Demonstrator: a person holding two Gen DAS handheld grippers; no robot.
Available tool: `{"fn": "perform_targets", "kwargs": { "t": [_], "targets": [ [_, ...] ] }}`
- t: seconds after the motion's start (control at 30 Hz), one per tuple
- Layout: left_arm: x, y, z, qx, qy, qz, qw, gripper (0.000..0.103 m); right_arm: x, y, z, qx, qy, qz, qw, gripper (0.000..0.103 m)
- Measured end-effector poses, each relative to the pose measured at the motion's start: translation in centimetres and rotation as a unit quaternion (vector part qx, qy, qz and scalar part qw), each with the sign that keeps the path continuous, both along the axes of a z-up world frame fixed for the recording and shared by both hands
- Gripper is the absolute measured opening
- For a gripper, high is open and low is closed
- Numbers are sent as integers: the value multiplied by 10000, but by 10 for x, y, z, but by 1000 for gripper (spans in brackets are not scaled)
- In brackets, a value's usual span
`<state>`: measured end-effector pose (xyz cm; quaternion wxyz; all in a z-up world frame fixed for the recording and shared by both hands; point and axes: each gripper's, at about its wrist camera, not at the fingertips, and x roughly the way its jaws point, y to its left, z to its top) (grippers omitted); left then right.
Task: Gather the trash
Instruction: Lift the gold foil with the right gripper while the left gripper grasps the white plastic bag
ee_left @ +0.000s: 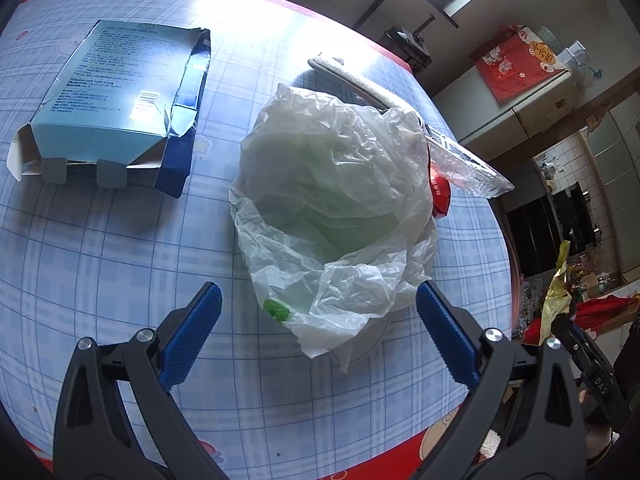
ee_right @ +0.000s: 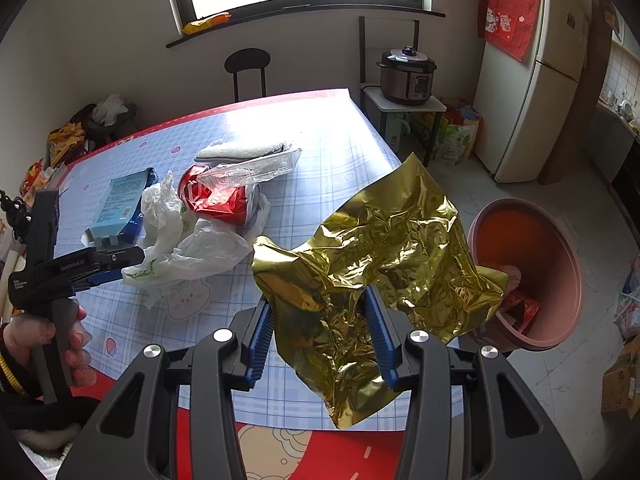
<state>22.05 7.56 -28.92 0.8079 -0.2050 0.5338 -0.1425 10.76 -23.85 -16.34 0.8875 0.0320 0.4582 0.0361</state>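
Between the right tongs (ee_right: 322, 336) sits clamped gold foil (ee_right: 376, 248); left tongs (ee_left: 320, 336) gape above the plastic bag (ee_left: 332, 208).

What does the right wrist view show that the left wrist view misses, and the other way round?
Only the right wrist view shows the pink bin beside the table, the crushed red can in full, the pressure cooker, and the right gripper shut on the gold foil wrapper.

Only the left wrist view shows the left gripper open from behind, its fingers on either side of the white plastic bag.

Both show the bag, the torn blue box, the clear tray, the checked tablecloth and the fridge.
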Motion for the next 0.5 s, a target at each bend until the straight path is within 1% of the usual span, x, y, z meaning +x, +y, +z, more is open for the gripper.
{"fn": "perform_targets", "kwargs": {
  "t": [0.17,0.27,0.33,0.4,0.43,0.47,0.5],
  "targets": [
    [15,-18,-5,223,-108,-99,9996,96,-6,-8,0,-47,36,-123,9999,44],
    [22,-24,-9,350,-86,-123,9993,95,-8,-13,0,-65,43,-191,9998,44],
    [24,-29,-12,432,-41,-159,9989,91,-9,-14,1,-65,29,-213,9997,44],
    [24,-32,-14,542,-14,-224,9983,76,-10,-15,3,-65,0,-214,9997,44],
    [23,-32,-14,584,-24,-238,9980,73,-9,-15,4,-61,-14,-212,9998,44],
    [21,-32,-12,607,-52,-232,9979,64,-9,-15,5,-56,-30,-209,9998,44],
    [20,-31,-11,666,-58,-237,9975,52,-8,-15,6,-45,-46,-205,9998,44]
  ]
}}
